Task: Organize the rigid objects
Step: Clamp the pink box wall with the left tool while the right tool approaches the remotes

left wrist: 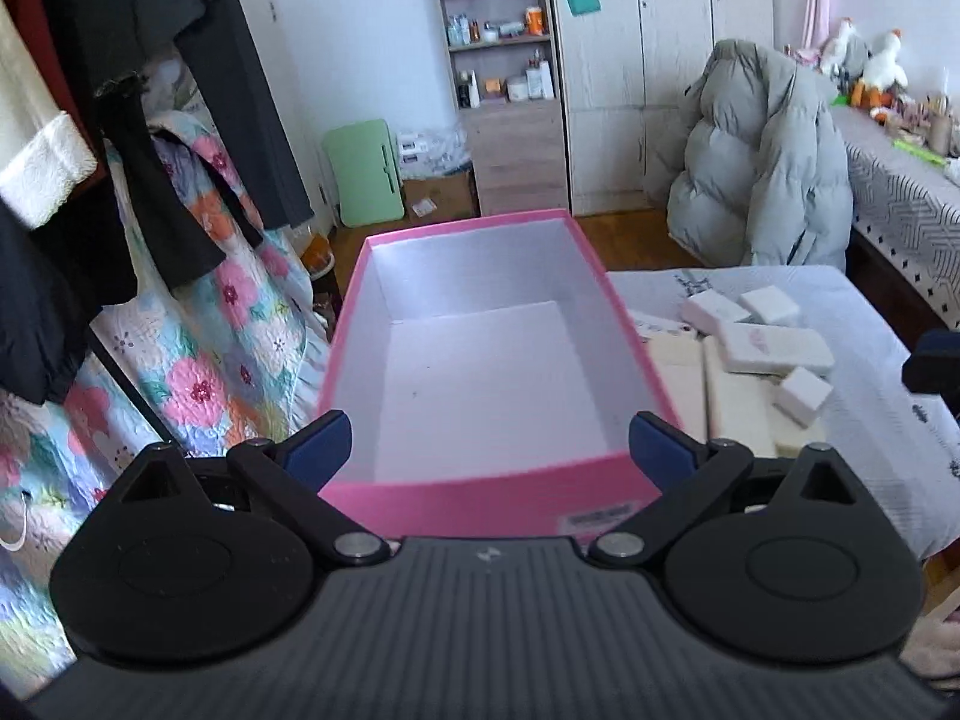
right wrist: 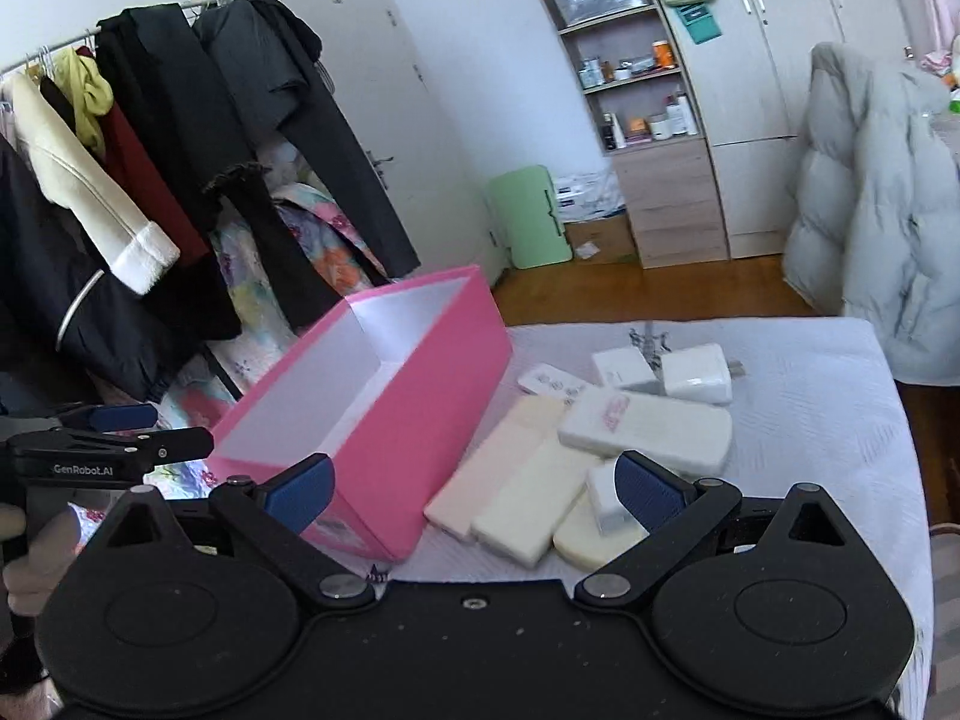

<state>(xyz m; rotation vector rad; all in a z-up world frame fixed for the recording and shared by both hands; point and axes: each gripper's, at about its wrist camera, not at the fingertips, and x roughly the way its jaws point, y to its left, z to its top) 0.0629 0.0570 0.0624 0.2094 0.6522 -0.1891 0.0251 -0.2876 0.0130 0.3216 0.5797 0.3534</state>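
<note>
— On the white-covered table (right wrist: 810,420), what is hard to make out?

— Its near edge is cut off by the gripper bodies in both views. One pink box (left wrist: 474,360) stands at its left side, lid off, white inside, nothing in it; its near wall is partly hidden behind the left gripper (left wrist: 489,444), whose jaws are spread wide and grasp nothing.

— And the blocks?

— Just right of the box lies a pile of white and cream blocks (right wrist: 576,450). I count about eight in the right wrist view: three long cream slabs side by side, one large white slab (right wrist: 654,426) lying across them, two small white cubes behind, one flat white piece with faint marks, and one small white block (right wrist: 603,495) half hidden by a blue pad.

— The right gripper (right wrist: 474,495)?

— Jaws released, wide apart, nothing between them. The printing on the large slab is too blurred to read
</note>
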